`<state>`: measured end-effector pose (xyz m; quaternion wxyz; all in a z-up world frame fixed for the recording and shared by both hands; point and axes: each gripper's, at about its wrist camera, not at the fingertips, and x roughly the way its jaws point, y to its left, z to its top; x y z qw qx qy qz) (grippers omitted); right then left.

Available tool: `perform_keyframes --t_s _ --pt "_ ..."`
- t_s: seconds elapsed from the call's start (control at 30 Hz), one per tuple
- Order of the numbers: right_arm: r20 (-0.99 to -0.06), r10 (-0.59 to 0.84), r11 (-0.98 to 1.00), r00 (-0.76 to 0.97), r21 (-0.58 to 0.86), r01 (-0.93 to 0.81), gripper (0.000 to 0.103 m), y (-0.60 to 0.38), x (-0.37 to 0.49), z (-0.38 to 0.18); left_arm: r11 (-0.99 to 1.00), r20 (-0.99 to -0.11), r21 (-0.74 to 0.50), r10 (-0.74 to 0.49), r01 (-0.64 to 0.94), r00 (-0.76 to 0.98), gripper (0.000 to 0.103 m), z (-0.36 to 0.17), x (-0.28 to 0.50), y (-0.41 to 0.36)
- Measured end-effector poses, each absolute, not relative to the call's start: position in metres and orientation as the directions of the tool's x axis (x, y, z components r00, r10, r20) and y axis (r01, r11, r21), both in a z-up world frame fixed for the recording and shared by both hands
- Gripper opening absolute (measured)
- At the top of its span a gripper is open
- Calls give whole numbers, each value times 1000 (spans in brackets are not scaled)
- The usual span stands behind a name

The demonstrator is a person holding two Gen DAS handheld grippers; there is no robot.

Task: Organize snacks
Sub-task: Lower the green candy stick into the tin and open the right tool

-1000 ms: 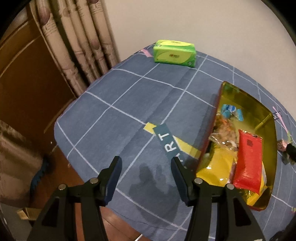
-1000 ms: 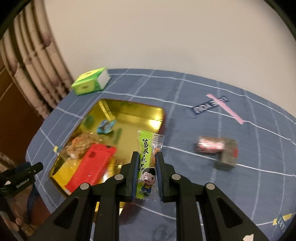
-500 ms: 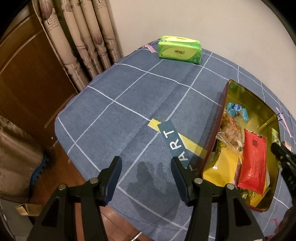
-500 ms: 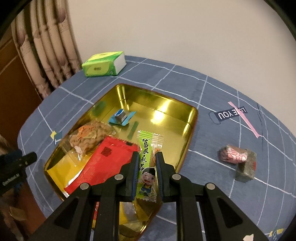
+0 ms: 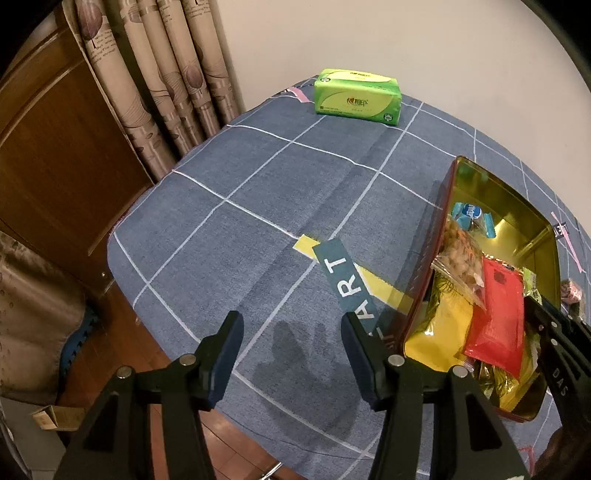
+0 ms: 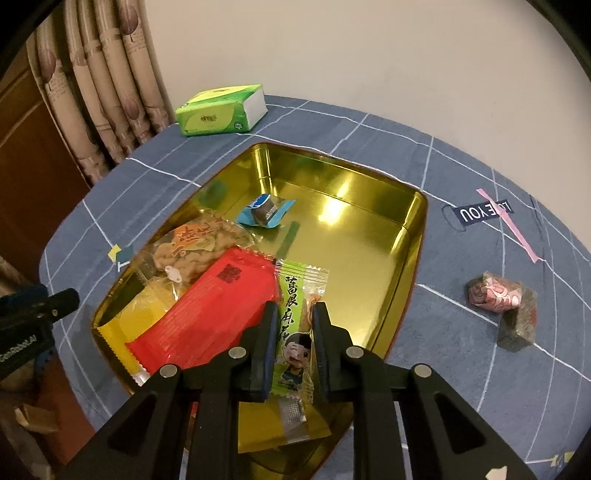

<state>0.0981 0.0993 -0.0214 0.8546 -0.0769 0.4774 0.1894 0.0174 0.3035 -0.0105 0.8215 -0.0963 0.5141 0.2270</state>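
The green plastic snack packet hangs pinched in the right claw above the gold metal tray; the left claw is spread.

Plain cream wall behind blue grid-patterned tablecloth; beige leaf-print curtain left of it, dark wooden door beside; warm indoor light.
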Motion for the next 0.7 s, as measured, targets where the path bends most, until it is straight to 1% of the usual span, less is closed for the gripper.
perform_keyframes --t_s 0.03,0.2,0.27,0.37,0.4,0.43,0.57,0.7 --pt "-845 251 916 473 49 -399 20 100 98 -21 879 -888 74 273 -472 369 56 -10 17 304" --pt "-842 268 914 469 70 -399 21 98 97 -20 879 -888 74 273 -471 370 56 -11 17 303" --pt "-841 266 915 471 67 -397 25 96 97 -19 879 -889 74 272 -470 369 56 -11 17 303" --pt "-832 275 918 482 78 -389 38 91 95 -13 879 -888 73 272 -471 370 56 -11 17 303" --pt "-827 281 918 486 83 -388 46 90 94 -10 879 -888 75 274 -470 370 56 -10 17 303" --pt "-818 295 917 494 97 -387 49 87 93 -6 880 -887 76 275 -470 371 56 -10 17 304" --pt "-789 313 917 529 106 -384 50 75 88 10 880 -887 76 275 -469 372 56 -10 17 305" --pt "-766 294 933 572 100 -345 53 51 88 24 879 -884 83 282 -470 373 56 -9 17 306"
